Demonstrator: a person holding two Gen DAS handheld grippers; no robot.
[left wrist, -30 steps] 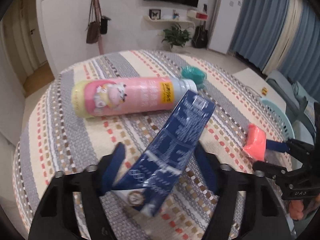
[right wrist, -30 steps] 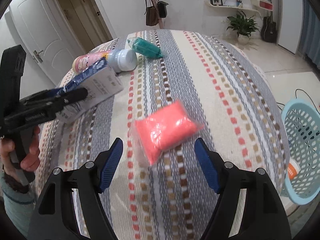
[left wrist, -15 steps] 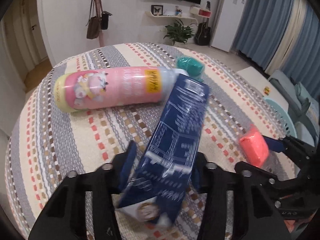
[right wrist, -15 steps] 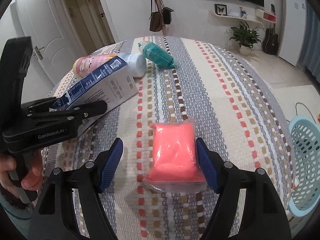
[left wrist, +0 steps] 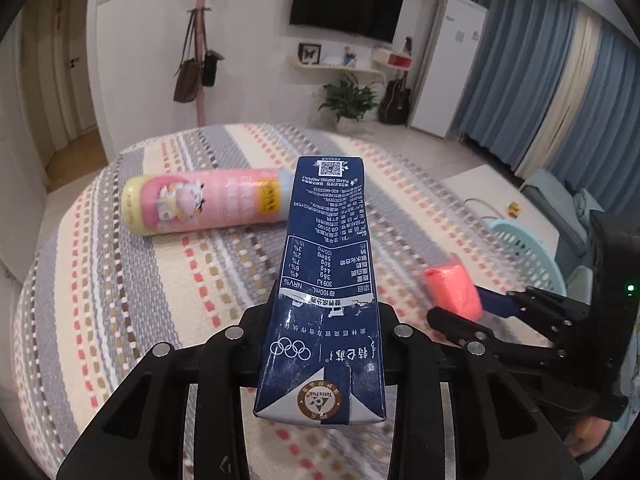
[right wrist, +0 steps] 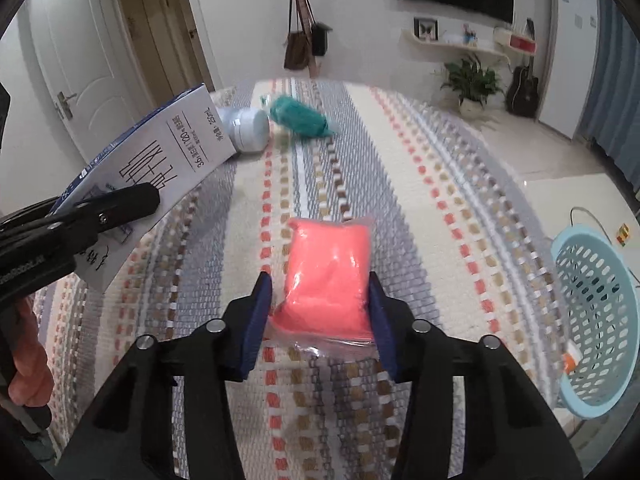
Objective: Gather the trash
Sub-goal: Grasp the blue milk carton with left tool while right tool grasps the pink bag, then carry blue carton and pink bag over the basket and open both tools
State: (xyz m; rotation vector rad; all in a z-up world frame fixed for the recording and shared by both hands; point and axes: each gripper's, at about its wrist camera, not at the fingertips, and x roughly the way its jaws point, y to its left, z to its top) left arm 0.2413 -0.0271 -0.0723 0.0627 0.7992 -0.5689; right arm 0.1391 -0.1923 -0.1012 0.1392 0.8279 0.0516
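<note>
My left gripper point(left wrist: 326, 320) is shut on a dark blue milk carton point(left wrist: 326, 280) and holds it above the striped tablecloth point(left wrist: 120, 280). The carton also shows at the left of the right wrist view point(right wrist: 160, 160). My right gripper point(right wrist: 320, 300) is shut on a pink plastic packet point(right wrist: 330, 276), also seen in the left wrist view point(left wrist: 452, 288). A pink bottle point(left wrist: 200, 204) lies on its side behind the carton. A teal packet point(right wrist: 300, 118) lies at the far side of the table.
A light blue basket point(right wrist: 596, 320) stands on the floor to the right of the table, with something small in it. The bottle's white cap point(right wrist: 248, 128) lies next to the teal packet. A coat stand with bags point(left wrist: 196, 76) is behind the table.
My left gripper closed on the carton and lifted it, turning it straight. My right gripper moved forward around the pink packet and closed on it.
</note>
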